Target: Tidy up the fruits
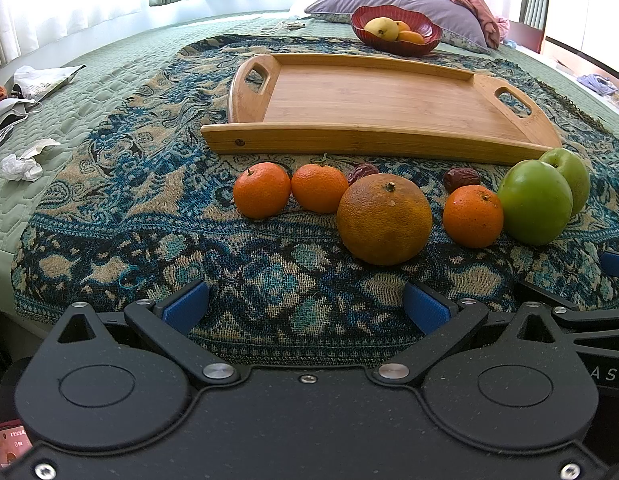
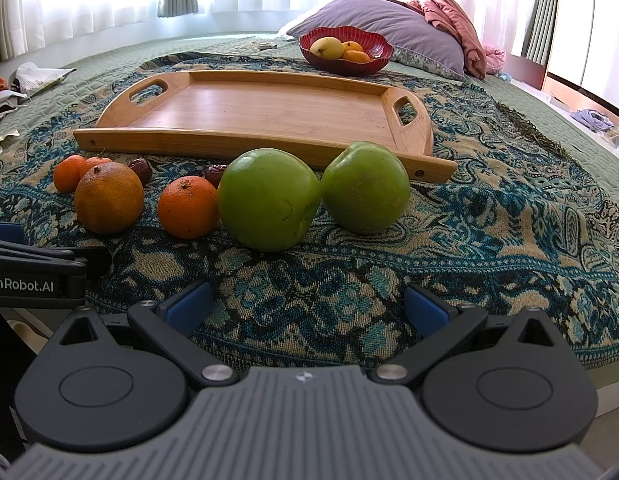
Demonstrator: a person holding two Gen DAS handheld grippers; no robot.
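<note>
Wooden tray lies long axis crosswise — fruits rowed along it; empty.

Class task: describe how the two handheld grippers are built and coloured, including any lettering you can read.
Both have black linkage arms with silver rivets and blue finger pads. The left gripper has a speckled black body; the right gripper a ribbed grey one. The left's side reads "enRobot.AI" in white.

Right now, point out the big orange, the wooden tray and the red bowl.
big orange [image 1: 384,219]: left wrist view, middle of its front face.
wooden tray [image 1: 373,98]: left wrist view, bare floor of the tray.
red bowl [image 2: 375,58]: right wrist view, right part of the scalloped wall.
</note>
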